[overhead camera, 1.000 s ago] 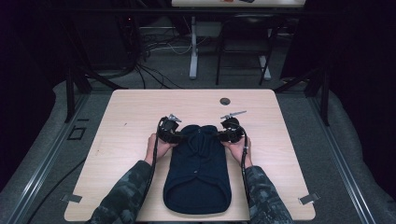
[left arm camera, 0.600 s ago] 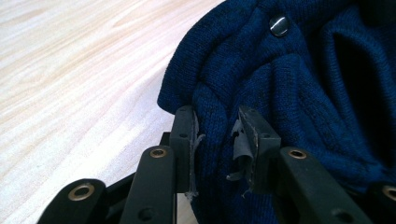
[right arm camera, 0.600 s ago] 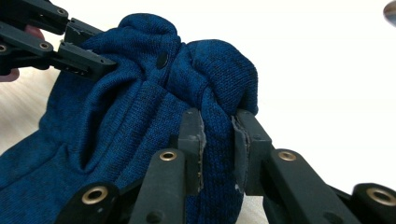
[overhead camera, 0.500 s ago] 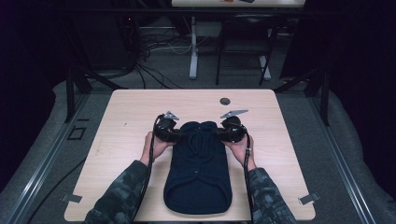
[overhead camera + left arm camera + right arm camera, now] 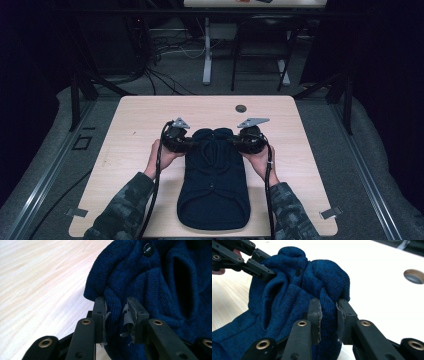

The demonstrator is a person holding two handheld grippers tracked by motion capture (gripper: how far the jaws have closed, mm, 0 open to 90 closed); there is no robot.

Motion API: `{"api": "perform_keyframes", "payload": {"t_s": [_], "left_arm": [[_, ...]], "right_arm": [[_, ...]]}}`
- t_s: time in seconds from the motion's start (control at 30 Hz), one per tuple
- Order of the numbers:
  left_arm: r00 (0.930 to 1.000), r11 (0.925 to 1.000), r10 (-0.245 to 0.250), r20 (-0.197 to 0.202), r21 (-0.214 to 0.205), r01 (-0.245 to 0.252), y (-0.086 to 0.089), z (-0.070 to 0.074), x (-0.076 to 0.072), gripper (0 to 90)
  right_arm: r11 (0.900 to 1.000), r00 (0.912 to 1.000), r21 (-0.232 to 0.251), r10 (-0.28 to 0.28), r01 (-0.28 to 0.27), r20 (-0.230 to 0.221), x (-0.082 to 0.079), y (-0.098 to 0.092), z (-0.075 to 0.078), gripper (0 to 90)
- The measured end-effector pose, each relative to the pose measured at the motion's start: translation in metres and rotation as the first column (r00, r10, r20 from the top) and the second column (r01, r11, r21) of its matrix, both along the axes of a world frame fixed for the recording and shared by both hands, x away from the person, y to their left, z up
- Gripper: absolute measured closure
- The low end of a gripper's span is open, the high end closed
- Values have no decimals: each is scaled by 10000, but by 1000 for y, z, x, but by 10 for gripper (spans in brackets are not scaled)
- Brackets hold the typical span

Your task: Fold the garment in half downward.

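A navy blue knitted garment [image 5: 215, 185] with dark buttons lies lengthwise on the light wooden table [image 5: 135, 120], its near end flat. My left gripper [image 5: 192, 142] is shut on a fold at the left of its far end. My right gripper [image 5: 234, 141] is shut on a fold at the right. That far end is bunched up between them and raised off the table. In the left gripper view the pads [image 5: 132, 312] squeeze the knit [image 5: 155, 282] below a button [image 5: 147, 249]. In the right gripper view my right gripper [image 5: 329, 306] pinches the fabric [image 5: 287, 297], and the left gripper [image 5: 265, 273] bites in at the top left.
A round cable hole [image 5: 241, 108] sits in the table near its far edge, beyond the garment. Bare wood lies to the left and right of the hands. Past the table stand desk legs [image 5: 206, 55] and loose cables on a grey floor.
Both grippers have risen a little with the far end of the garment still held, so that end stands bunched higher off the table. The near end has stayed flat.
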State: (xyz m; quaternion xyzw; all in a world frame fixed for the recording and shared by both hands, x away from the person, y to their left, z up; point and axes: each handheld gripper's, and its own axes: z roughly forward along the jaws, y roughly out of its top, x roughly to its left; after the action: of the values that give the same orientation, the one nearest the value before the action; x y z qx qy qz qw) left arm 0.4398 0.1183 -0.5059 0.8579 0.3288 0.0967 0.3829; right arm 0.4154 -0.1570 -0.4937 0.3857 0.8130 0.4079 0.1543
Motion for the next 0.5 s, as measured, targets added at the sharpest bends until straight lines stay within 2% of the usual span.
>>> {"api": "perform_keyframes", "payload": {"t_s": [0.1,0.2,0.3,0.4,0.5], "left_arm": [[9995,9996,-259,-163,-98,258,2,5,-2,713],[9992,9992,-403,-61,-9,403,2,9,-5,714],[9992,9994,-357,177,-5,357,3,12,-8,733],[9985,9989,-282,465,-350,298,5,16,-12,754],[9958,9986,-397,821,-318,424,5,20,-17,761]], "right_arm": [[10000,9998,13,78,-78,186,-4,-1,5,749],[9998,9990,59,197,-200,398,-8,-2,8,749],[9997,9979,57,231,-235,613,-11,-2,11,749],[9998,9963,85,175,-183,845,-15,-2,15,747],[9995,9929,228,199,-227,1173,-20,-4,16,745]]}}
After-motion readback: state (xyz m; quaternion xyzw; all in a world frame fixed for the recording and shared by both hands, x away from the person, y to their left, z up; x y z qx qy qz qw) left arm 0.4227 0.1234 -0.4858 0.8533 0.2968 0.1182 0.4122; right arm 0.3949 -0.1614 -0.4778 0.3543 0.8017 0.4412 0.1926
